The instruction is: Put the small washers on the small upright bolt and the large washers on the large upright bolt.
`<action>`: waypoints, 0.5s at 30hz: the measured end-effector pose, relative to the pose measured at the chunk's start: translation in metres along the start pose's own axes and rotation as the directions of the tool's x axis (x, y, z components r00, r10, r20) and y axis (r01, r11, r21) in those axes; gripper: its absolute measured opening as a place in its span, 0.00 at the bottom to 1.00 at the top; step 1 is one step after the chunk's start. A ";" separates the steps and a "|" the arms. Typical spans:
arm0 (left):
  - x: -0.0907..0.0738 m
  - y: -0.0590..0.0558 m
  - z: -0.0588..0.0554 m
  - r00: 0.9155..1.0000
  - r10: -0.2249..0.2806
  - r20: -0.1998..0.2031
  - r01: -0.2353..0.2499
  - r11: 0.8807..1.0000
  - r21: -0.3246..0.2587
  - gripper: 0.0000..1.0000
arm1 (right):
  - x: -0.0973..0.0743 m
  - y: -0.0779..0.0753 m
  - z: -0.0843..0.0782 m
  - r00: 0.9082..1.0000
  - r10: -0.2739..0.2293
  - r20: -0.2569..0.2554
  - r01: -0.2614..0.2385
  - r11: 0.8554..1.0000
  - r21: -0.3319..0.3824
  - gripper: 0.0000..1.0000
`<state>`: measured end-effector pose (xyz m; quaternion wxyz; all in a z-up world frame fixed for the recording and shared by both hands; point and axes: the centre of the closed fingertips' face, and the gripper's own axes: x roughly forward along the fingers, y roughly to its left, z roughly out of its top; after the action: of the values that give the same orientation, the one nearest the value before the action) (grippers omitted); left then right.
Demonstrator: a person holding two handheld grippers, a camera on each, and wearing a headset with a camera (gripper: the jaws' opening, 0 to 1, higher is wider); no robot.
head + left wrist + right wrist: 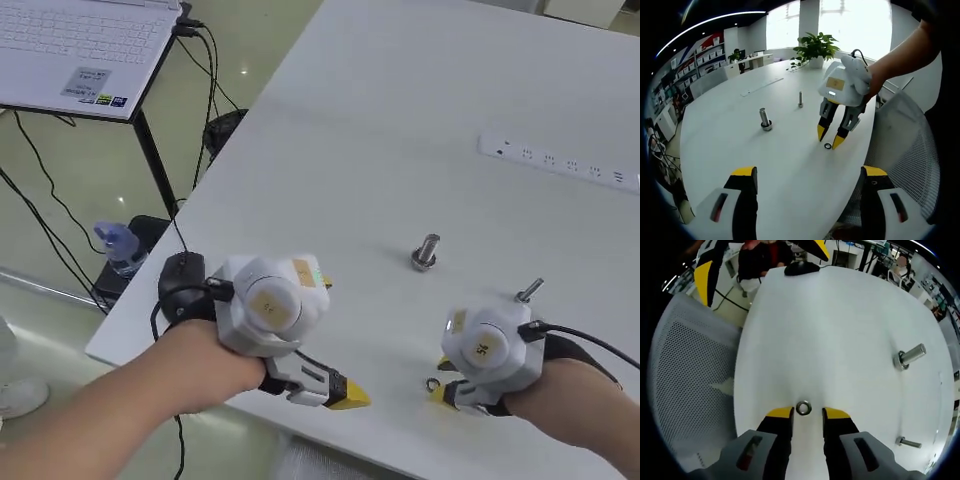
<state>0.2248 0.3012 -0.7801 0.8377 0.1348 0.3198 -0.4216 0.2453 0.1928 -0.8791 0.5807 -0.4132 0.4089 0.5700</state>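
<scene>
While the washer (803,408) lay flat on the white table (840,320) near its edge, it sat between the yellow tips of my right gripper (807,413). The jaws were spread to either side of it, not pinching it. The large bolt (910,356) and the small bolt (908,442) stood well apart from it. My right hand (572,395) pointed that gripper steeply down. My left gripper (807,172), jaws spread wide and empty, was held low and faced the right one.

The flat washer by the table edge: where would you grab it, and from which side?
Probably its outer rim, pinched across the width from above: the washer lies flat and thin on the table, with the open jaws of the right hand-held gripper on either side.
</scene>
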 end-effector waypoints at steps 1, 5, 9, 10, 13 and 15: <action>0.000 0.000 -0.001 1.000 -0.001 -0.002 0.001 1.000 -0.002 0.84 | 0.000 0.000 0.000 1.000 0.000 0.000 0.000 1.000 -0.003 0.23; 0.001 0.000 -0.002 1.000 -0.003 -0.006 0.003 1.000 -0.001 0.84 | 0.000 0.005 0.000 1.000 -0.003 0.005 0.003 1.000 -0.022 0.20; 0.002 -0.001 -0.002 1.000 -0.004 -0.003 0.004 1.000 -0.002 0.84 | 0.001 0.001 0.001 1.000 -0.004 0.000 0.004 1.000 0.000 0.18; 0.002 -0.001 -0.002 1.000 -0.005 -0.003 0.005 1.000 -0.003 0.83 | 0.001 0.001 0.001 1.000 -0.006 -0.006 0.006 1.000 -0.001 0.18; 0.003 -0.002 -0.002 1.000 -0.006 -0.002 0.006 1.000 -0.003 0.83 | 0.002 0.001 0.002 0.999 -0.004 -0.040 0.003 1.000 -0.021 0.16; 0.003 -0.002 -0.003 1.000 -0.007 -0.002 0.007 1.000 -0.007 0.83 | 0.002 0.002 0.003 0.998 -0.004 -0.058 0.002 0.999 -0.033 0.15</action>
<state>0.2229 0.2996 -0.7840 0.8365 0.1313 0.3225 -0.4231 0.2436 0.1962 -0.8806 0.5624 -0.4398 0.4155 0.5635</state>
